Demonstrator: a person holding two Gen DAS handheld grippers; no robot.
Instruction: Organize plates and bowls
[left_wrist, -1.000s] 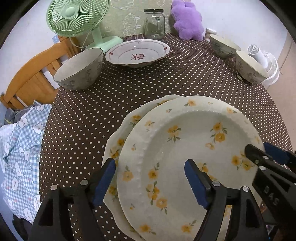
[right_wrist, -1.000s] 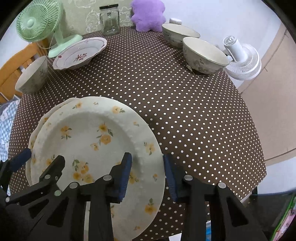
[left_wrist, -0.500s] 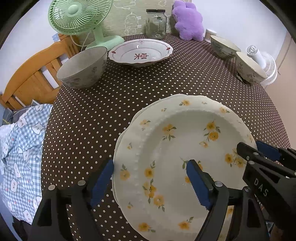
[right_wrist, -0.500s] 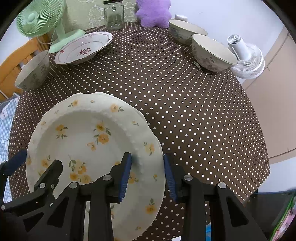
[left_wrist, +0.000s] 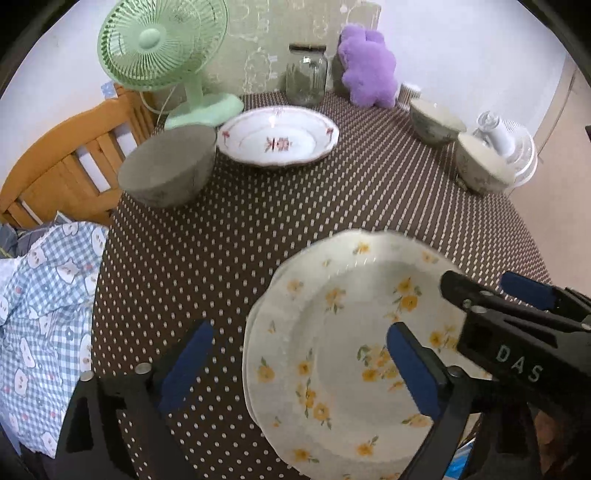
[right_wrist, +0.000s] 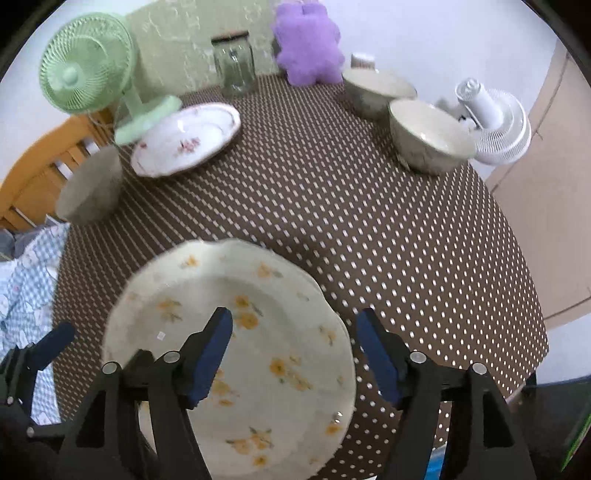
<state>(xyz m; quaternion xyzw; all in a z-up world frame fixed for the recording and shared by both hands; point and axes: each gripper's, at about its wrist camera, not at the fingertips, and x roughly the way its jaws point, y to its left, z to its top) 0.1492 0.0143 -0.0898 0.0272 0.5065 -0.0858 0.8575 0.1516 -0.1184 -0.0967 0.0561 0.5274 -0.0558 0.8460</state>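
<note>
hovering over the near side of the yellow-flowered plate (left_wrist: 343, 332), the left hand-held gripper (left_wrist: 295, 365) has its blue pads spread wide; its jaws have just been opening, one pad out over the dotted cloth, the other above the plate's well, neither pressing on it. the right hand-held gripper (right_wrist: 295, 354) is spread too, its jaws also just opened, with the plate's right rim between the pads but clear of both. the plate lies flat on the worktop (right_wrist: 351, 206), and a second rim peeks out along its left edge, so it seems to sit on another plate of the same kind, though blur makes that hard to confirm. beyond the flowered plate, toward the far left, a grey bowl (left_wrist: 170, 170) stands just beside a white soup plate with red marks (left_wrist: 277, 138). far right of the flowered plate, two pale bowls (right_wrist: 428, 138) stand close together near the worktop's edge. past them all, a green fan (left_wrist: 162, 48), a glass jar (left_wrist: 306, 79) and a purple plush (left_wrist: 369, 70) line the back.
</note>
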